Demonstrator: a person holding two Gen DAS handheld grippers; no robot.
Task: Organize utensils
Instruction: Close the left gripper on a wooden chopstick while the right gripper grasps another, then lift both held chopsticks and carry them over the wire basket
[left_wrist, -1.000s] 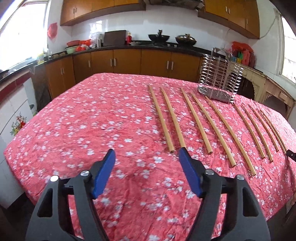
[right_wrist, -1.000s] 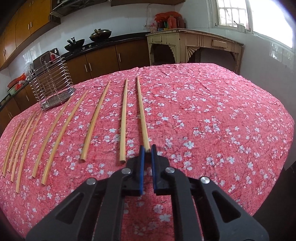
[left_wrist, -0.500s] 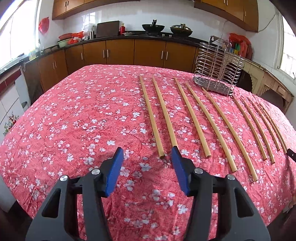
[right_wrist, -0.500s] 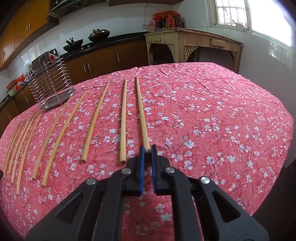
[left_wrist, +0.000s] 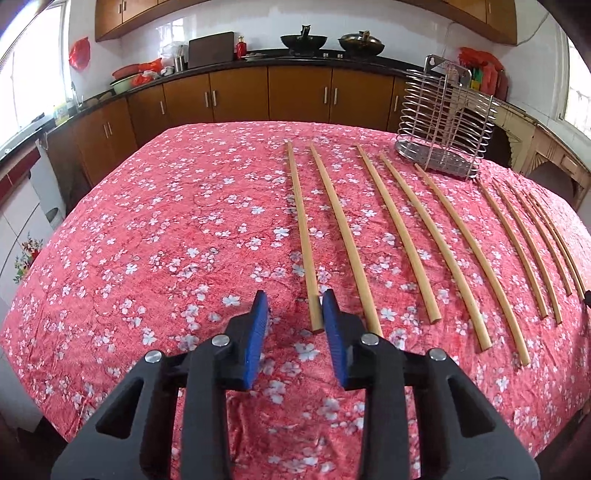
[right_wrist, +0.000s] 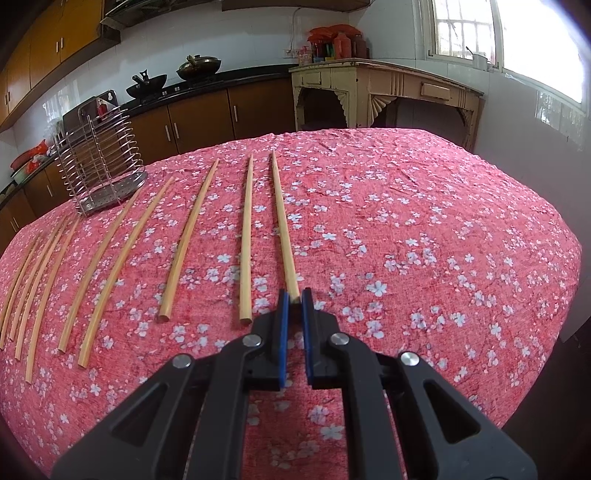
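Observation:
Several bamboo chopsticks lie side by side on a table with a red flowered cloth (left_wrist: 166, 240). A wire utensil rack (left_wrist: 443, 122) stands upright at the far right of the row; in the right wrist view the rack (right_wrist: 99, 158) is at the far left. My left gripper (left_wrist: 294, 295) is closing, and the near end of the leftmost chopstick (left_wrist: 301, 221) lies between its jaws. That end sits close to the right pad and apart from the left pad. My right gripper (right_wrist: 295, 295) is shut on the near end of the rightmost chopstick (right_wrist: 284, 225), which rests on the cloth.
Brown cabinets and a dark counter (left_wrist: 295, 59) with two woks run behind the table. A cream side table (right_wrist: 388, 92) stands past the table's far right edge. The near edge of the cloth drops off just below both grippers.
My left gripper has moved forward to the leftmost chopstick, and its jaws have narrowed around the near end. The right gripper and its chopstick have not moved.

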